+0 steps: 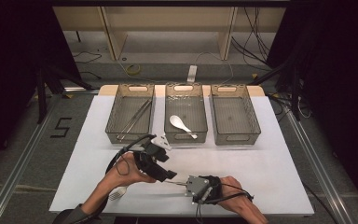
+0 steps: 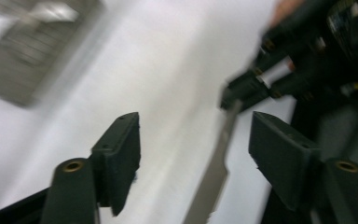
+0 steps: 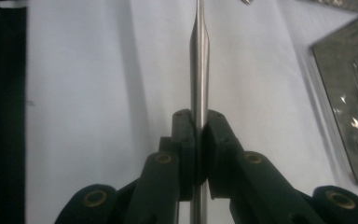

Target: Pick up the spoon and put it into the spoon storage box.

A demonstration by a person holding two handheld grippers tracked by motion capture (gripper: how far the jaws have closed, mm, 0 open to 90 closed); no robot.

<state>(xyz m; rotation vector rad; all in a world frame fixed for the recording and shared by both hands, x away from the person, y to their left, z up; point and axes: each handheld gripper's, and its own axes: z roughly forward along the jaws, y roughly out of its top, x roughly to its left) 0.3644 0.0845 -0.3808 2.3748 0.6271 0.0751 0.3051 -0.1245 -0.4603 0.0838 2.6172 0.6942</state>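
Two matte black pads of the right gripper (image 3: 196,135) pinch a smooth steel fork (image 3: 199,70) at the lower centre; the left gripper (image 2: 193,149) stands open around its flat handle.

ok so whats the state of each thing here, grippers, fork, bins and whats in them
left gripper: jaws open, fork handle between them untouched
right gripper: jaws shut on the fork handle
fork: held level over the table, tines toward the person's left
left bin: holds tongs
middle bin: holds a white spoon
right bin: empty
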